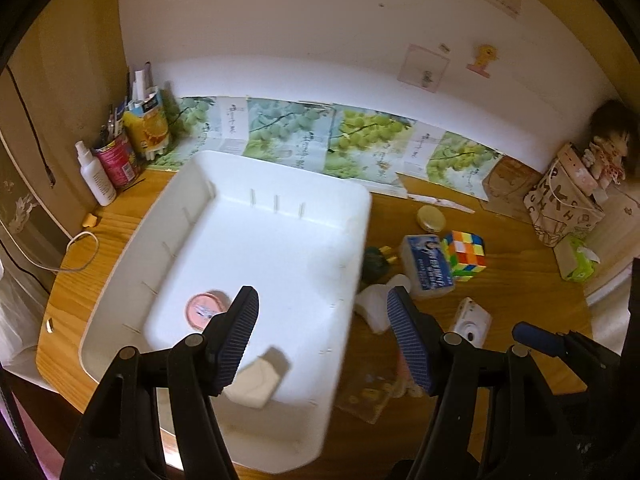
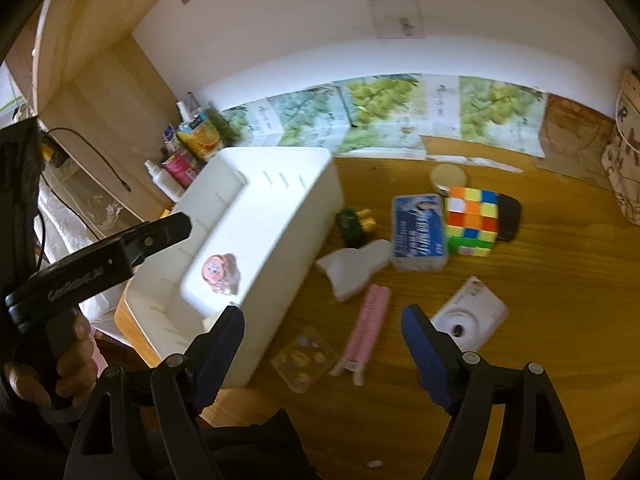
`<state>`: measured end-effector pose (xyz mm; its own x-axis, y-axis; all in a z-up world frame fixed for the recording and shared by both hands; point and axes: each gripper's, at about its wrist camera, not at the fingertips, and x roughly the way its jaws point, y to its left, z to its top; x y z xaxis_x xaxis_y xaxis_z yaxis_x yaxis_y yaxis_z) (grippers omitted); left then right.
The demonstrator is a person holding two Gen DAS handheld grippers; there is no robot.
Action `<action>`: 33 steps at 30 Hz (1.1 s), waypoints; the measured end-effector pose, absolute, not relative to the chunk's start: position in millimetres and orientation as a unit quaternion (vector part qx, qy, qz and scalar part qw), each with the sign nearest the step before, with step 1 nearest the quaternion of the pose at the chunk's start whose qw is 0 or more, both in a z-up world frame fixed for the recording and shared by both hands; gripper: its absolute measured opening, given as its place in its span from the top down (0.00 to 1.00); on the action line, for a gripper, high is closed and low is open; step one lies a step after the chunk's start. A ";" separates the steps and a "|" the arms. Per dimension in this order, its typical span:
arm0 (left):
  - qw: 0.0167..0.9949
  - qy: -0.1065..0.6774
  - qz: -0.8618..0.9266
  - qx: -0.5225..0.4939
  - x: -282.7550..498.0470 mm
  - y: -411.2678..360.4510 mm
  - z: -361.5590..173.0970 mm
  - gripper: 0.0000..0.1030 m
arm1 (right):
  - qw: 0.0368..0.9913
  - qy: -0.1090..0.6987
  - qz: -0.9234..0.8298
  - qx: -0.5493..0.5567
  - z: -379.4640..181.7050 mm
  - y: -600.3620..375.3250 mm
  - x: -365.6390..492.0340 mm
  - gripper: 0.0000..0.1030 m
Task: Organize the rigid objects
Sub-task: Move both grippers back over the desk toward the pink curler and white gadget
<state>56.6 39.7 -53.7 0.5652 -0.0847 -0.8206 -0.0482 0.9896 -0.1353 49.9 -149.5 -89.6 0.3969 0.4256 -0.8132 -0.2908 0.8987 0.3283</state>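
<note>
My left gripper (image 1: 322,340) is spread wide, empty, over the white bin (image 1: 224,176); only this view shows the beige block (image 1: 260,380) inside beside the pink round tin (image 1: 204,308). My right gripper (image 2: 322,354) is also spread, empty, over the desk (image 2: 540,280). Only its view shows the pink comb (image 2: 370,326) and clear packet (image 2: 304,356) clearly, plus the black case (image 2: 510,216) behind the Rubik's cube (image 2: 472,216). Blue box (image 2: 418,232), white camera (image 2: 476,312) and white bottle (image 2: 352,266) lie near, outside the bin.

bin (image 1: 256,240) blurred | pink tin (image 2: 219,274) smeared | doll (image 1: 608,148) edge-cut
</note>
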 end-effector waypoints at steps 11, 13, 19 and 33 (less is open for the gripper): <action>0.886 0.463 -0.006 -0.041 48.5 -12.9 -57.3 0.25 | 0.800 0.559 0.198 0.086 -109.6 -204.2 76.6 0.20; 0.884 0.466 0.000 -0.031 48.2 -22.5 -60.5 0.24 | 0.791 0.573 0.196 0.086 -115.8 -212.2 82.5 0.20; 0.876 0.482 0.005 -0.024 49.8 -40.2 -74.7 0.23 | 0.770 0.604 0.190 0.085 -132.6 -226.9 96.3 0.20; 0.828 0.561 -0.006 -0.014 61.5 -65.9 -132.2 0.23 | 0.707 0.679 0.148 0.131 -186.2 -257.5 125.5 0.16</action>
<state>61.5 -65.9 -132.2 0.3699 -0.0251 -0.9287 -0.0064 0.9995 -0.0296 125.5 -257.5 -186.2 0.0338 0.3865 -0.9216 -0.0310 0.9221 0.3856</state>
